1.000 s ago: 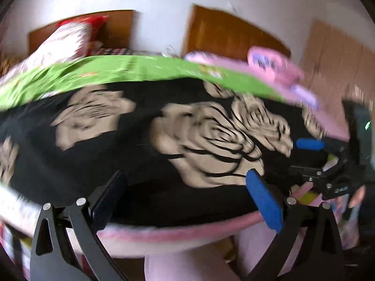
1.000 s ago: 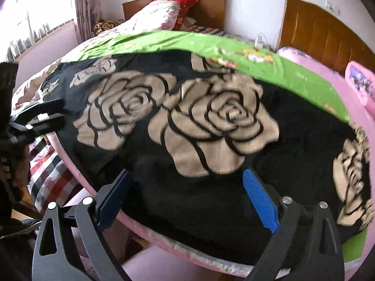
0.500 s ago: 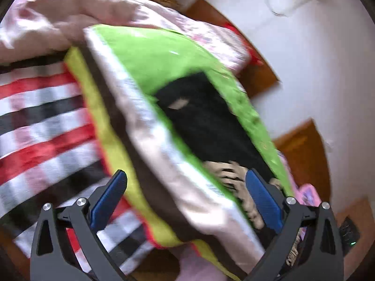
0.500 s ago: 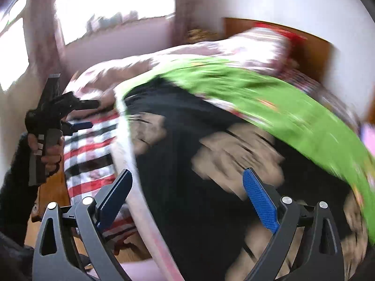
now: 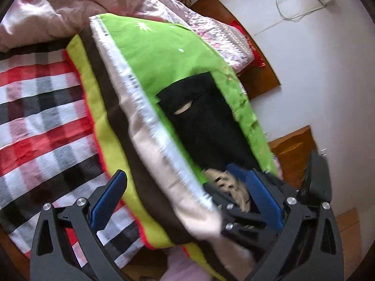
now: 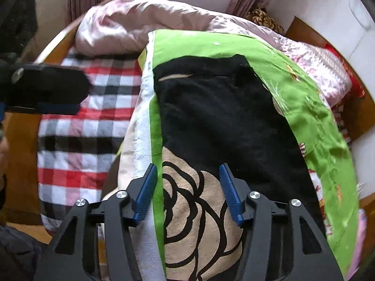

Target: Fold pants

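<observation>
Right wrist view shows me the pants (image 6: 218, 121) spread flat on a green sheet (image 6: 311, 117) on the bed, black cloth with a big beige rose (image 6: 194, 213) at the near end. No box or basket is in either view; the bed alone carries things: the sheet, a red, white and black checked blanket (image 6: 89, 126) to the left, and a pale pink quilt (image 6: 145, 23) bunched at the far end.

My right gripper (image 6: 187, 192) points steeply down over the near end of the pants. Its 2 blue pads (image 6: 230, 194) have just been closing, and now stand about half apart. The rose print lies between them, but I cannot tell whether the tips touch the cloth, and I see no pinch, so I read the grip as released.

My left gripper (image 5: 185, 203) points down at the corner of the bed, over the sheet's white edge (image 5: 150, 126). Its jaws stand wide apart with nothing clamped. From its camera the pants (image 5: 206, 121) lie further along the sheet, and the right gripper (image 5: 232, 196) shows blurred near the right finger, over the rose. In the right view the left gripper (image 6: 58, 105) appears at the left edge, above the blanket.
</observation>
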`<state>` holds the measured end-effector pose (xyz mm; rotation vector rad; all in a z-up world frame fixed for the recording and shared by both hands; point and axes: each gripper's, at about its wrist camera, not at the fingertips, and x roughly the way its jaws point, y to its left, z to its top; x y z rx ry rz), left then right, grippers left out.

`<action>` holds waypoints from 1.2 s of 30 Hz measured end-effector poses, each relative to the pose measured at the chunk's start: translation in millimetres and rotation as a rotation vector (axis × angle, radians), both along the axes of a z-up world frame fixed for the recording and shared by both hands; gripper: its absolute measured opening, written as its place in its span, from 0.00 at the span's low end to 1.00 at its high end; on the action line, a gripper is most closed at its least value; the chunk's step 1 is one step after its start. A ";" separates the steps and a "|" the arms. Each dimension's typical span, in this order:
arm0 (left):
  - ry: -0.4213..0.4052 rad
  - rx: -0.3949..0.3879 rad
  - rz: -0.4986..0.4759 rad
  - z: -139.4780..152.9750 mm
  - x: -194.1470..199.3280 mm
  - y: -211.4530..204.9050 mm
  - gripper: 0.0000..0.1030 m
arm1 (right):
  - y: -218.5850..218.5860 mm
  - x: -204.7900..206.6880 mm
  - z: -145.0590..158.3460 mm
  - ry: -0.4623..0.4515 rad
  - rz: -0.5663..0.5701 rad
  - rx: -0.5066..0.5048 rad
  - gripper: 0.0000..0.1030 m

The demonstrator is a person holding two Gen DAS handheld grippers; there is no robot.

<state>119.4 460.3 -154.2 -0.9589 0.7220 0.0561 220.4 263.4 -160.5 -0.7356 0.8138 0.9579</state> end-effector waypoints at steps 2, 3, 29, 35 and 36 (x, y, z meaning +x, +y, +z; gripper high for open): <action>-0.010 -0.014 -0.034 3.6 12.0 -3.1 0.98 | -7.3 6.8 4.9 0.046 -0.016 0.044 0.52; -0.019 -0.026 -0.048 3.4 16.2 -4.4 0.98 | -11.5 7.7 6.7 0.056 -0.021 0.050 0.52; -0.095 -0.367 -0.023 -39.3 94.9 -7.8 0.87 | -26.7 12.5 17.8 0.134 -0.076 0.202 0.11; -0.096 -0.345 0.011 -41.5 95.9 3.0 0.66 | -88.6 -5.3 50.0 0.226 -0.102 0.340 0.81; -0.086 -0.332 0.009 -42.9 94.1 3.9 0.57 | -115.0 -12.3 56.9 0.224 -0.116 0.378 0.81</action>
